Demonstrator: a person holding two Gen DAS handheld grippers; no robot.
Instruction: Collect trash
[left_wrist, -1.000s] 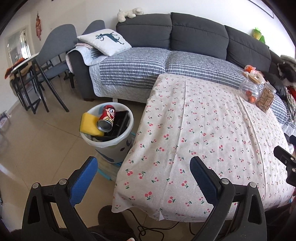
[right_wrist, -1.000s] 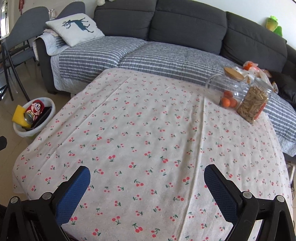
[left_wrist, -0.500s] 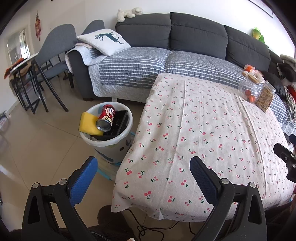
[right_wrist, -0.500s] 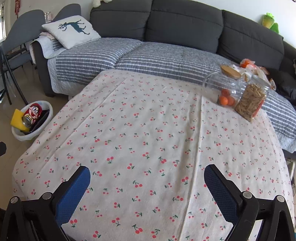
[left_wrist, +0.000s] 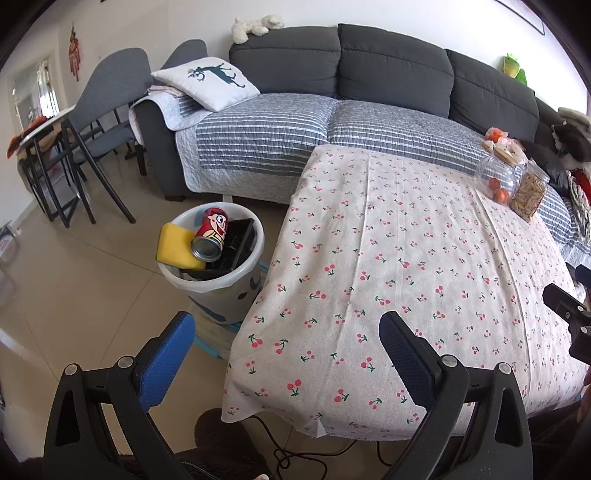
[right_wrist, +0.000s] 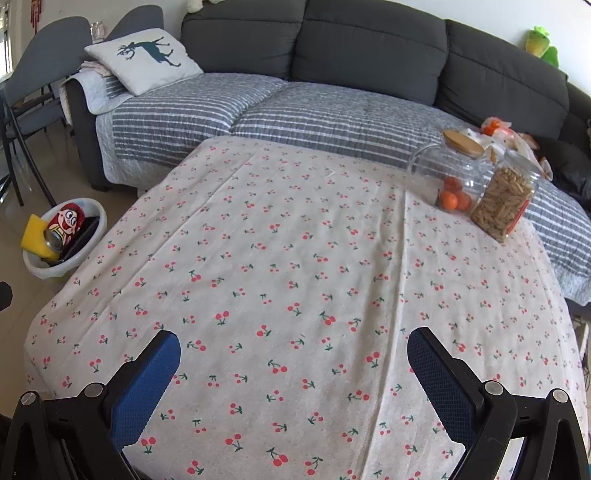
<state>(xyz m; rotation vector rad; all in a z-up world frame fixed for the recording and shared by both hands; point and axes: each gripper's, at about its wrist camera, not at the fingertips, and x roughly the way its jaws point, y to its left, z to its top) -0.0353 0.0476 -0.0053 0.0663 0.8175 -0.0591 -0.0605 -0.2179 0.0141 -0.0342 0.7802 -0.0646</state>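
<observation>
The white plastic trash bin (left_wrist: 243, 280), holding a red cartoon can (left_wrist: 210, 236), stood beside the desk's left edge, nearer the left hand-held gripper (left_wrist: 286, 343); both it and the right hand-held gripper (right_wrist: 293, 362) gaped apart, empty.

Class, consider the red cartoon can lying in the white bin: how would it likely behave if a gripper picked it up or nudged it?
The can looks like thin metal, so probably light and easily dented. It lies tilted on a yellow sponge, so a nudge would likely roll or slide it. Its smooth printed wall may slip between the fingers.
</observation>
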